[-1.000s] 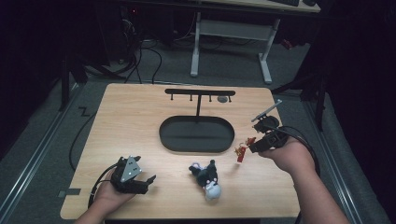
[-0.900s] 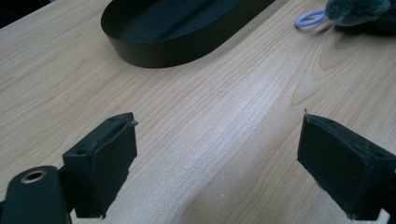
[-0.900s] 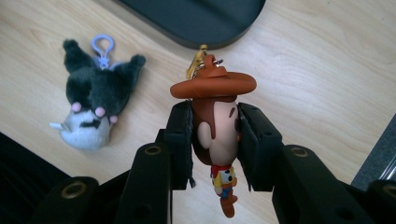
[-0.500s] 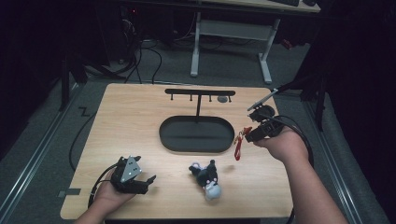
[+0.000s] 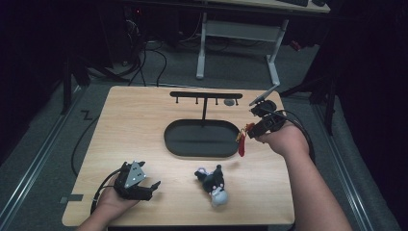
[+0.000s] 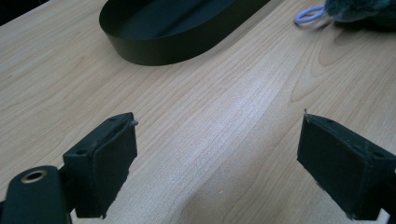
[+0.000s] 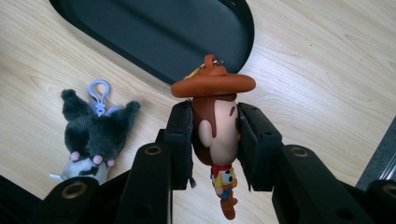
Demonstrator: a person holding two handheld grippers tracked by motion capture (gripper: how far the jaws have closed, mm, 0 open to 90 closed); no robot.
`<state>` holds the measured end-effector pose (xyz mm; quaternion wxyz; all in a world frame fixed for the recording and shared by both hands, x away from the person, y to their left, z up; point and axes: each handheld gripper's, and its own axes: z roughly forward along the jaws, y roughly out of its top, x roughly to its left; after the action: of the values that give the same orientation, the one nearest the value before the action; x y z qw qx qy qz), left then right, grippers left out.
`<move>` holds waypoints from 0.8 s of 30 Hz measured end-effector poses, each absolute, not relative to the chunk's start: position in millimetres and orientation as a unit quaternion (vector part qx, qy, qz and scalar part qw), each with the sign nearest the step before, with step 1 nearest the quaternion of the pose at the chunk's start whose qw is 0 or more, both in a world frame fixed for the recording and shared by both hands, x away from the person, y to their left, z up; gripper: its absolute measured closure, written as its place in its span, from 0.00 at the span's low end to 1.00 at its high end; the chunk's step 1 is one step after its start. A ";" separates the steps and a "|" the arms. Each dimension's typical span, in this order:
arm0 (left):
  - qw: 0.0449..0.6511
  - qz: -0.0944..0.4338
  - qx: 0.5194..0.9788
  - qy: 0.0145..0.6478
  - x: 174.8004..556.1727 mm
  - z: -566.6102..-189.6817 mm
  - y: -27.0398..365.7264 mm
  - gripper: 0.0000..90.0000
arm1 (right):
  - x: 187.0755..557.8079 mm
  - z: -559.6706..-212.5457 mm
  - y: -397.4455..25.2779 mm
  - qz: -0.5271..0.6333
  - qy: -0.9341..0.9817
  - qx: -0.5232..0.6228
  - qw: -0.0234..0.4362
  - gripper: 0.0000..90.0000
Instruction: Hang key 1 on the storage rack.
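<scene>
Evidently bound for the hook stand, the right claw clamps a cowboy keychain figure by its head, while the left claw rests agape on the tabletop.

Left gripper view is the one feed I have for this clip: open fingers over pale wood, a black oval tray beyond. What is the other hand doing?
Observer: The right gripper is shut on a small cowboy figure keychain with a brown hat, its fingers pressing both sides of the head.
Operator: Over the tray?
Observer: In the high view it hangs beside the right end of the black oval tray, above the wooden table.
Operator: And the lilac loop at my top edge?
Observer: It is the clip of a dark grey plush keychain that lies on the table.
</scene>
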<state>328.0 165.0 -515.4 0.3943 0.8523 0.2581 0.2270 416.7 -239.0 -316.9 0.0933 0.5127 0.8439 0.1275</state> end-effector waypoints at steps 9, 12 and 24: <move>0.394 0.226 0.852 0.258 328.4 -515.5 165.4 0.14 | 431.2 -313.5 -236.2 0.109 0.845 0.518 0.083 0.75; 0.393 0.226 0.853 0.258 328.7 -515.6 165.5 0.14 | 436.8 -309.9 -236.4 0.106 0.845 0.519 0.075 0.75; 0.394 0.224 0.852 0.261 328.5 -515.6 166.8 0.14 | 457.6 -289.9 -232.6 0.105 0.842 0.523 0.083 0.75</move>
<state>328.5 166.8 -515.6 0.3941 0.8524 0.2606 0.2239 457.6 -232.6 -289.9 0.0827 0.5234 0.8415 0.1052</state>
